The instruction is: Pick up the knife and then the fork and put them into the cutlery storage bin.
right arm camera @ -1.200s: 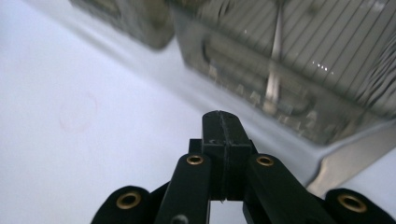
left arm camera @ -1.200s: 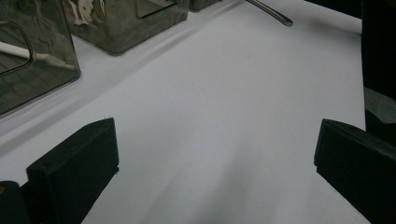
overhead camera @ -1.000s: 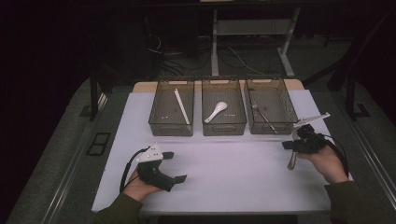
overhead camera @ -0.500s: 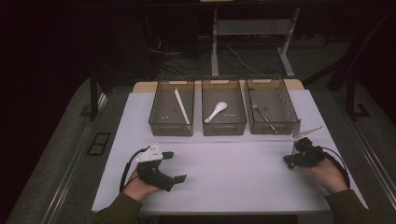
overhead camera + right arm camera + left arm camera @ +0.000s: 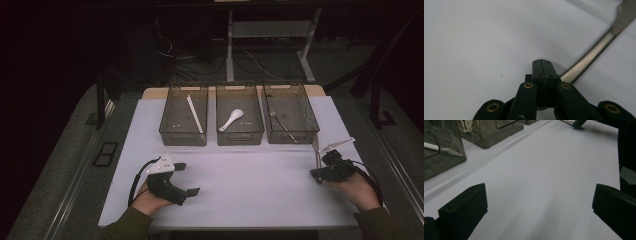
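The right gripper point(image 5: 543, 75) has its fingers clenched on the handle of a metal utensil point(image 5: 589, 58), which runs up and to the right from between them, low over the white tabletop point(image 5: 474, 37). It is slim, silvery, widening at its far end. The left gripper point(image 5: 172, 182) rests with fingers spread apart.

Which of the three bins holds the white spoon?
The middle bin: the white spoon lies in it. The left bin holds a white stick, the right bin a metal utensil.

The right tongs point(image 5: 318, 176) have lowered the metal utensil point(image 5: 317, 156) towards the white table point(image 5: 250, 190)
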Available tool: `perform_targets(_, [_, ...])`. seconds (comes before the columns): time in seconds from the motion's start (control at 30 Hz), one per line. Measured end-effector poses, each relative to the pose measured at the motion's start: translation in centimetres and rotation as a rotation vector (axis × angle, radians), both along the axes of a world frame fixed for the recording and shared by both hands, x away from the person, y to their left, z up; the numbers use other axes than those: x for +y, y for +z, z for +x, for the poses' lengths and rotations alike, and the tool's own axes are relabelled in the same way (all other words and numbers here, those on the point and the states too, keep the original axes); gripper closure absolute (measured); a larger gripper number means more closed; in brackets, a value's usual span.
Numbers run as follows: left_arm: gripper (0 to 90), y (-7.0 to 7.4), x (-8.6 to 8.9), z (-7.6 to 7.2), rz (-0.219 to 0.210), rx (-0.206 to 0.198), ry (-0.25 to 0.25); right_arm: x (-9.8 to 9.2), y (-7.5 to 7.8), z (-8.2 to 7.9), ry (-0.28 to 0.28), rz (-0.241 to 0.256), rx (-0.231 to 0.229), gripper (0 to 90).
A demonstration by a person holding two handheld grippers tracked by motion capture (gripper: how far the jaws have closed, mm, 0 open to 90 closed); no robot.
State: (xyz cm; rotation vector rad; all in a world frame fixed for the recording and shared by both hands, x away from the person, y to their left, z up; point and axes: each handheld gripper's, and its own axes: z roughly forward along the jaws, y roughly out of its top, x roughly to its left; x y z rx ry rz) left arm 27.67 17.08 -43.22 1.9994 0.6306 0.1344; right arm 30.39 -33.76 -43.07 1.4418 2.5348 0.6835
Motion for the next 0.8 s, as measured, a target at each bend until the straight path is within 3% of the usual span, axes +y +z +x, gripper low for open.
perform_targets(0.8, [0.0,0.0,0.0,0.0,0.007,0.000,0.001,-5.5,0.6,-1.4,-0.123,-0.057,0.006,89.6])
